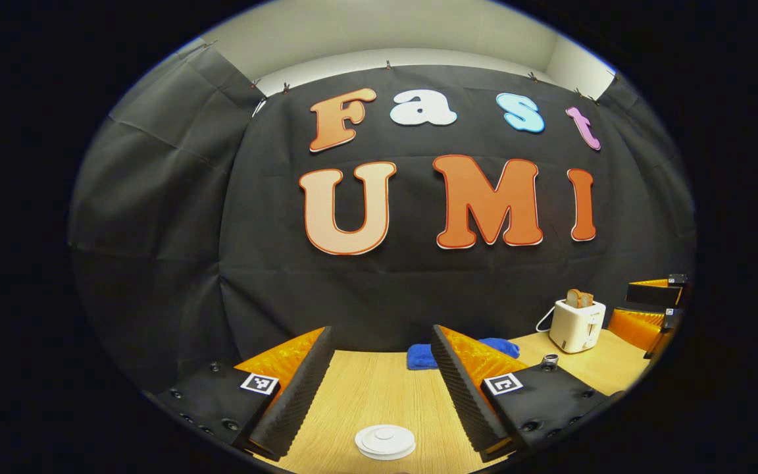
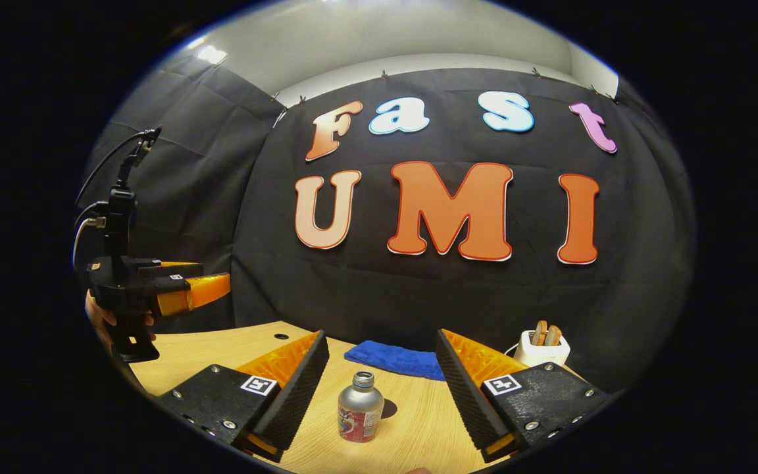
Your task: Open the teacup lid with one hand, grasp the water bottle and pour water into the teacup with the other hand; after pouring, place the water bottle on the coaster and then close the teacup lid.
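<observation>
Both claws gape empty: your left claw (image 1: 382,385) above the lid (image 1: 385,440) at 6 o'clock, your right claw (image 2: 379,382) framing the bottle (image 2: 360,415). Close off-centre and that bottle may topple.

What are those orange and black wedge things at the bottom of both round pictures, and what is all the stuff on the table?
Those wedges are the two fingers of a grabbing tool. A person holds one tool in each hand, and a small camera rides on each.

The left gripper view looks past the left gripper, open above a white round lid on the wooden table.

The right gripper view looks past the right gripper, open around a small silver water bottle, not touching it. Far left in that view is the other tool, held by a hand.

Farther back are a blue cloth and a white toaster with bread. Nothing is held yet.
</observation>
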The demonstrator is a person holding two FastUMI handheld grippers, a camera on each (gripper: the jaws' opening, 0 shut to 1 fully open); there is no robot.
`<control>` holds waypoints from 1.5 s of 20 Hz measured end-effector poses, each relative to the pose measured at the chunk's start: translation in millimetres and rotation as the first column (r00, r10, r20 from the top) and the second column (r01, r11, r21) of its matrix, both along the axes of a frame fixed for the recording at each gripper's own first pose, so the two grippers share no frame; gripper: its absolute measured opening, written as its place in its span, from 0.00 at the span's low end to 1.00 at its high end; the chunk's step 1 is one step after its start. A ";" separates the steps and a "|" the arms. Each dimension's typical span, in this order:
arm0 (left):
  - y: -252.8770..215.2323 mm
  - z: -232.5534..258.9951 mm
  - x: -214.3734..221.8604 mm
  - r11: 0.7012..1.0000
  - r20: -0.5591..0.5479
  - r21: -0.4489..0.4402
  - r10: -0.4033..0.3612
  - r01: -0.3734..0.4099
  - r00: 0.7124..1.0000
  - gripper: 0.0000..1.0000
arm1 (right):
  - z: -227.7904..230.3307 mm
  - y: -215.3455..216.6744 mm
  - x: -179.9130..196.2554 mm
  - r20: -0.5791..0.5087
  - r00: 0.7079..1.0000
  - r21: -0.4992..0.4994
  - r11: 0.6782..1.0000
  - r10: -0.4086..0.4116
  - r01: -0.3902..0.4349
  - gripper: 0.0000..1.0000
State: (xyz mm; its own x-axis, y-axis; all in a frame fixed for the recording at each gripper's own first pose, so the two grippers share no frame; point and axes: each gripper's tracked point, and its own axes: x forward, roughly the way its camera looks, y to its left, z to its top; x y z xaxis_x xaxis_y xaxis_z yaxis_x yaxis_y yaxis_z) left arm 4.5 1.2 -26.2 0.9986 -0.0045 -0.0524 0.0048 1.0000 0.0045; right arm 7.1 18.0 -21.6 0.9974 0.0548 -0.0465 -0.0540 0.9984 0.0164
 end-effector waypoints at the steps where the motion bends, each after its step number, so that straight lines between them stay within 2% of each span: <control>1: 0.2 -6.6 0.5 1.000 -0.009 0.003 0.000 0.000 1.000 0.96 | -4.6 1.7 0.4 -0.008 1.000 0.000 1.000 0.006 -0.006 0.99; 3: 2.6 -20.2 1.1 1.000 -0.032 0.008 0.000 0.000 0.999 1.00 | -16.8 6.2 2.1 -0.033 0.999 0.003 1.000 0.018 -0.018 0.99; 6: 2.1 -40.3 -0.4 1.000 -0.067 0.002 -0.014 0.014 0.998 0.98 | -34.7 12.1 4.7 -0.072 0.997 0.011 0.999 0.034 -0.033 0.99; 7: 3.2 -47.0 0.0 1.000 -0.076 0.002 -0.015 0.016 0.997 1.00 | -40.2 14.4 6.6 -0.083 0.996 0.013 0.999 0.038 -0.037 0.99; 9: 5.2 -61.8 -1.2 1.000 -0.101 0.005 -0.017 0.018 0.995 0.96 | -53.3 17.0 9.6 -0.109 0.993 0.014 0.999 0.043 -0.042 0.99; 14: 3.1 -92.5 0.0 0.999 -0.152 0.007 -0.035 0.036 0.988 1.00 | -85.7 26.3 15.3 -0.176 0.982 0.031 0.998 0.064 -0.059 0.99; 16: 1.1 -104.9 -0.1 0.999 -0.170 0.002 -0.048 0.049 0.984 0.98 | -98.4 27.9 18.6 -0.203 0.977 0.036 0.997 0.068 -0.062 0.99; 21: -4.5 -139.2 2.8 0.997 -0.233 -0.036 -0.078 0.072 0.969 1.00 | -123.5 31.7 23.9 -0.259 0.963 0.042 0.997 0.073 -0.065 0.99; 24: -7.8 -162.0 4.8 0.996 -0.278 -0.048 -0.090 0.080 0.956 0.94 | -137.6 33.1 25.8 -0.284 0.956 0.044 0.997 0.074 -0.064 0.99; 25: -7.6 -171.4 4.3 0.996 -0.296 -0.049 -0.091 0.080 0.951 0.99 | -141.1 33.5 26.6 -0.292 0.953 0.045 0.997 0.074 -0.064 0.99; 29: -1.1 -200.3 5.2 0.997 -0.343 -0.036 -0.081 0.073 0.936 0.96 | -155.2 33.5 29.0 -0.320 0.945 0.050 0.997 0.075 -0.062 0.99; 30: 0.3 -205.6 5.7 0.997 -0.353 -0.028 -0.075 0.070 0.933 0.86 | -158.0 32.9 28.6 -0.325 0.943 0.051 0.997 0.074 -0.061 0.99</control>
State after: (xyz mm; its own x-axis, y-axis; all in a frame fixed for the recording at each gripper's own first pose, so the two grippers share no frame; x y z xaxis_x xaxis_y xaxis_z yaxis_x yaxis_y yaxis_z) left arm 10.2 1.5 -231.8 0.9125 -0.0796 -0.4013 0.0757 0.9968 -0.0257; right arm 35.7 50.9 -179.6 0.9219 0.1299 -0.3651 -0.1063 0.9908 0.0843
